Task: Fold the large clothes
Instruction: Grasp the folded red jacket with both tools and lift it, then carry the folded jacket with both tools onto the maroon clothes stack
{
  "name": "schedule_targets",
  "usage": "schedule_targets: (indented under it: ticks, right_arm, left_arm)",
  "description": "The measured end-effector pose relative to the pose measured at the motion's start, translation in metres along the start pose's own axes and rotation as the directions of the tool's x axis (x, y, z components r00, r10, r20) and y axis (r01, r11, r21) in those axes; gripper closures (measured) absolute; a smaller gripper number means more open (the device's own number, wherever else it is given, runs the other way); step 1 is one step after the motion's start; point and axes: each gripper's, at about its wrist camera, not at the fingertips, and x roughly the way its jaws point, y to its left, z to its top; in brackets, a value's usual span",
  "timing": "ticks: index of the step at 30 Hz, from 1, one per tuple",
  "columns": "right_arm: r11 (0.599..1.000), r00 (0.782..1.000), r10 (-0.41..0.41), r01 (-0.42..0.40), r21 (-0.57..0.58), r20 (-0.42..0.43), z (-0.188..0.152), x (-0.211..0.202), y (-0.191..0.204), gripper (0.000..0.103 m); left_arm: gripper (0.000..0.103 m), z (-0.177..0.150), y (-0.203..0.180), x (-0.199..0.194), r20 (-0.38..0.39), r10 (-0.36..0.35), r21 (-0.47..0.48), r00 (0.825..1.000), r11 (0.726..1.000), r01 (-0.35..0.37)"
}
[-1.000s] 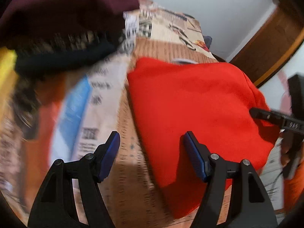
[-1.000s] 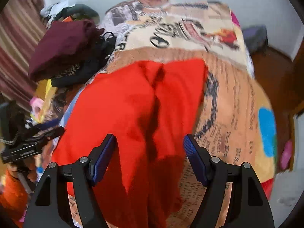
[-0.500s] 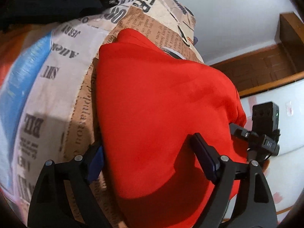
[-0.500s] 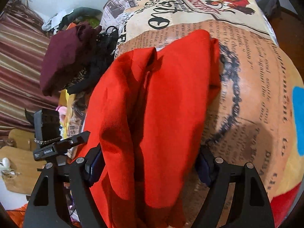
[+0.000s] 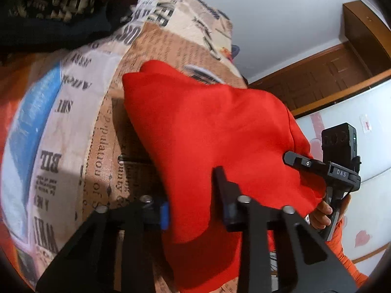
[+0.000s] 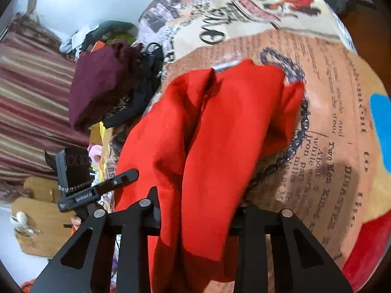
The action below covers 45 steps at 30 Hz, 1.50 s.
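A large red garment [image 5: 207, 127] lies part-folded on a newspaper-print bedspread [image 5: 102, 146]. My left gripper [image 5: 193, 202] has its jaws closing on the garment's near left edge, with the cloth bunched between the pads. From the right wrist the same garment [image 6: 220, 122] shows a long crease down its middle. My right gripper [image 6: 198, 210] is closing on the near right edge, red cloth pinched between its fingers. Each view shows the other gripper at the cloth's side: the right gripper [image 5: 293, 158], the left gripper [image 6: 129, 173].
A pile of clothes sits at the far left of the bed, a maroon garment [image 6: 102, 85] on black ones [image 5: 48, 19]. A striped fabric [image 6: 29, 92] hangs beyond it. A wooden door [image 5: 330, 73] stands past the bed. A person's hand [image 5: 322, 212] holds the right gripper.
Both grippers tipped down over the garment's near edge with jaws wide, then narrowed onto it. The cloth now bunches between the fingers and its near edge has risen.
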Motion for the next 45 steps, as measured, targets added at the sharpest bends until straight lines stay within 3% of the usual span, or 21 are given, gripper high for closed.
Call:
schedule_targets:
  ticks: [5,8,11,15,18,24,28,32,36,38,41,45]
  right_arm:
    - [0.989,0.997,-0.054,0.060,-0.134,0.051,-0.001,-0.014,0.050,0.079]
    - [0.981,0.995,-0.038,0.055,-0.184,0.096,0.008,-0.026,0.077,0.080]
    - [0.973,0.988,-0.001,0.037,-0.227,0.154,0.024,-0.039,0.104,0.080]
    - [0.948,0.971,0.041,0.037,-0.316,0.235,0.050,-0.055,0.152,0.080]
    - [0.921,0.953,0.090,0.031,-0.389,0.290,0.075,-0.060,0.198,0.080]
    - [0.879,0.930,0.171,0.006,-0.478,0.327,0.120,-0.041,0.259,0.080]
    - [0.868,0.925,0.208,-0.024,-0.497,0.318,0.157,-0.001,0.291,0.080]
    - [0.877,0.932,0.213,-0.051,-0.478,0.293,0.186,0.045,0.305,0.079]
    - [0.909,0.958,0.161,-0.051,-0.413,0.237,0.218,0.117,0.291,0.079]
    - [0.929,0.978,0.095,-0.020,-0.370,0.185,0.227,0.158,0.276,0.079]
    - [0.951,0.989,0.055,-0.010,-0.310,0.135,0.230,0.193,0.247,0.077]
    - [0.944,0.984,0.066,-0.009,-0.329,0.164,0.220,0.188,0.233,0.074]
  left_arm:
    - [0.082,0.002,-0.032,-0.040,0.074,0.026,0.116,0.997,0.993,-0.035]
    - [0.083,0.013,-0.045,-0.074,0.140,0.022,0.146,0.990,0.988,-0.042]
    - [0.083,0.031,-0.059,-0.118,0.233,0.008,0.186,0.972,0.981,-0.052]
    - [0.083,0.051,-0.074,-0.178,0.353,-0.009,0.243,0.936,0.966,-0.083]
    - [0.083,0.073,-0.077,-0.222,0.441,-0.013,0.260,0.897,0.959,-0.114]
    - [0.083,0.126,-0.057,-0.282,0.567,0.002,0.244,0.824,0.955,-0.170]
    - [0.083,0.171,-0.029,-0.291,0.603,0.059,0.201,0.795,0.954,-0.223]
    - [0.083,0.199,0.011,-0.285,0.609,0.146,0.144,0.779,0.946,-0.290]
    - [0.083,0.229,0.069,-0.246,0.554,0.310,0.033,0.773,0.919,-0.392]
    - [0.082,0.240,0.103,-0.219,0.499,0.416,-0.027,0.760,0.884,-0.466]
    - [0.078,0.246,0.130,-0.210,0.495,0.422,-0.048,0.760,0.886,-0.462]
    - [0.075,0.244,0.129,-0.211,0.500,0.407,-0.002,0.764,0.883,-0.470]
